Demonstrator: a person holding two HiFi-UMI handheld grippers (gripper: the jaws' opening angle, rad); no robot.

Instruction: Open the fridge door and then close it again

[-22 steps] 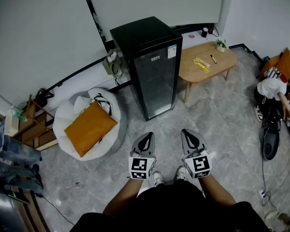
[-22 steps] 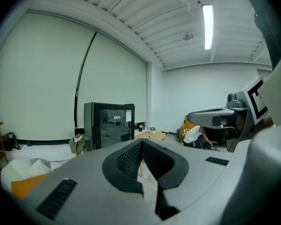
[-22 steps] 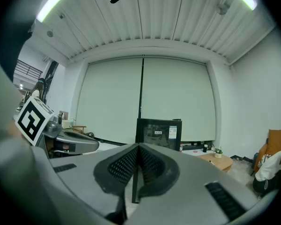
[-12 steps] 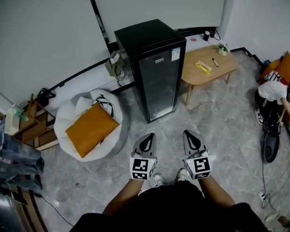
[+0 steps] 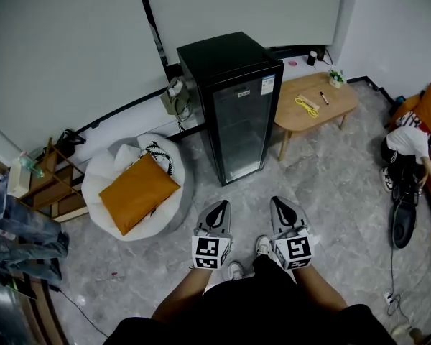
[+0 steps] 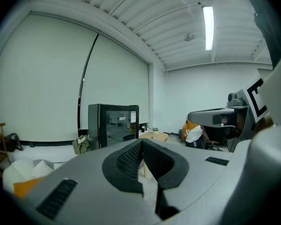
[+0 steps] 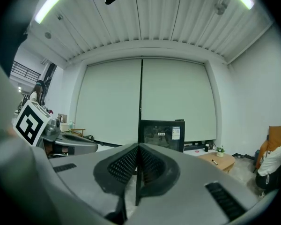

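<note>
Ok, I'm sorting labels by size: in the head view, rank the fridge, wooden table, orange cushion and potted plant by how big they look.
1. fridge
2. wooden table and orange cushion: about alike, and the cushion lies nearer the camera, so unranked
3. potted plant, by far the smallest

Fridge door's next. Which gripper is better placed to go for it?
Right, slightly: the right gripper points straight at the fridge; the left gripper aims just beside it. Both stand well short.
</note>
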